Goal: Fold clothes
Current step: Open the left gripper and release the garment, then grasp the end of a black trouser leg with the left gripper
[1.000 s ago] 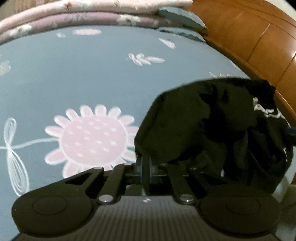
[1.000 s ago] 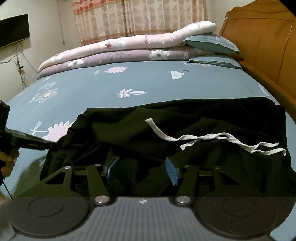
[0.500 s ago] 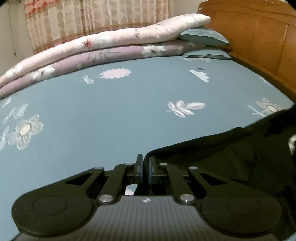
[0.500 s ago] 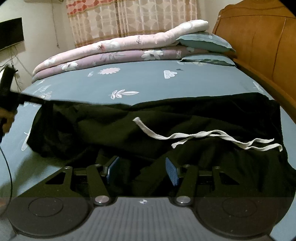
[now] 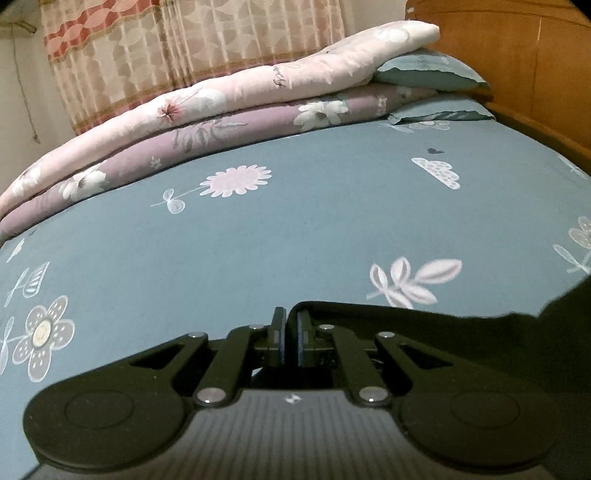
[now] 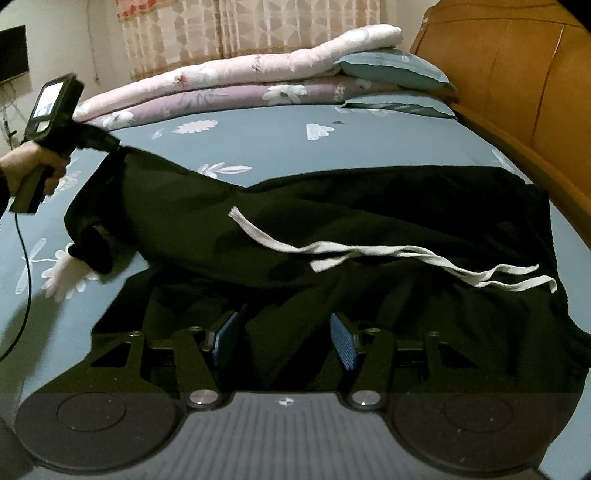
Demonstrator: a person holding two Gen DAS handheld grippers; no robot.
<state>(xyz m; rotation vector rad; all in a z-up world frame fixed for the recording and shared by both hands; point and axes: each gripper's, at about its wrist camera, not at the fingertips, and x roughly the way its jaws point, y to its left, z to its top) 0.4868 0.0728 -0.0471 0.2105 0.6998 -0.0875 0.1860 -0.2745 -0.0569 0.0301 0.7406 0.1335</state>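
Stretching across the near half of the bed [image 6: 280,147], a black garment [image 6: 369,221] lies with its long axis running left to right, a white drawstring [image 6: 369,254] trailing along that same line toward the right. Only the right wrist view shows the whole of it; there the left gripper [image 6: 114,146] appears at far left, held in a hand [image 6: 33,166], with a corner of the cloth lifted off the sheet and pulled taut toward it. A cable [image 6: 22,258] hangs from its handle.

The left wrist view shows what the other cannot: the left gripper [image 5: 291,325] has its jaws closed together, pinching the garment's [image 5: 461,332] edge, which runs away to the right as a dark band.

The right gripper [image 6: 284,332] hovers at the near edge with jaws parted, blue pads [image 6: 341,341] standing either side of a raised fold of the cloth; whether they press it cannot be told.

Along the far side lie folded quilts [image 6: 240,81] and pillows [image 6: 391,70], with a wooden headboard [image 6: 517,92] on the right and curtains [image 6: 240,26] behind. Nothing lies on the sheet between garment and quilts.
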